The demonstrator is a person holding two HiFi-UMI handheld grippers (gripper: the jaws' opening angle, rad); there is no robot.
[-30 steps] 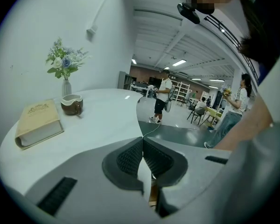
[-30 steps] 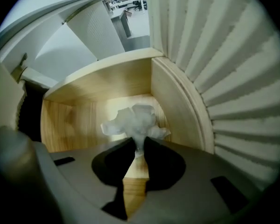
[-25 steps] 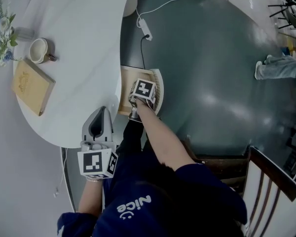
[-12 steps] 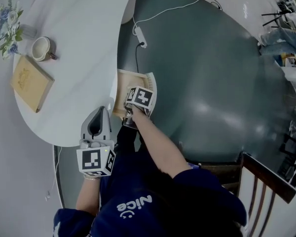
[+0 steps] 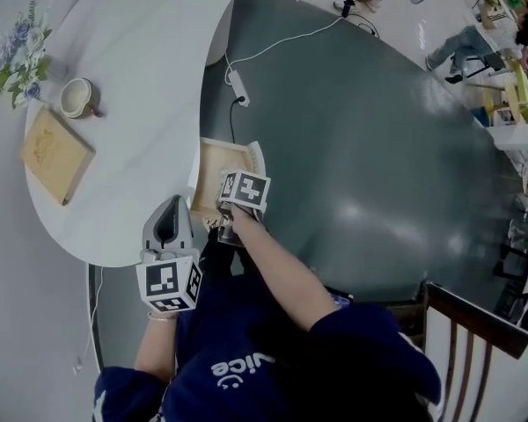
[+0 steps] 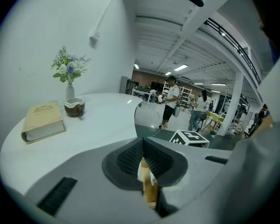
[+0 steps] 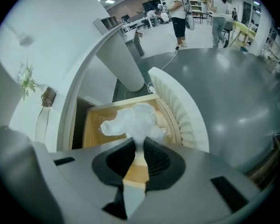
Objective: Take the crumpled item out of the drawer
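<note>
Table's [image 5: 141, 139] one drawer [image 7: 91, 127] sits beneath one crumpled paper [image 7: 133, 119].

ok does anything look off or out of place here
Only the crumpled white wad, pinched in the right tool over the open drawer, looks like rubbish among tidy things. A power strip with its cable lies loose on the floor beside the table.

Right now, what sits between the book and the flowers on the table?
A mug, in the head view: it stands between the book and the flowers.
</note>
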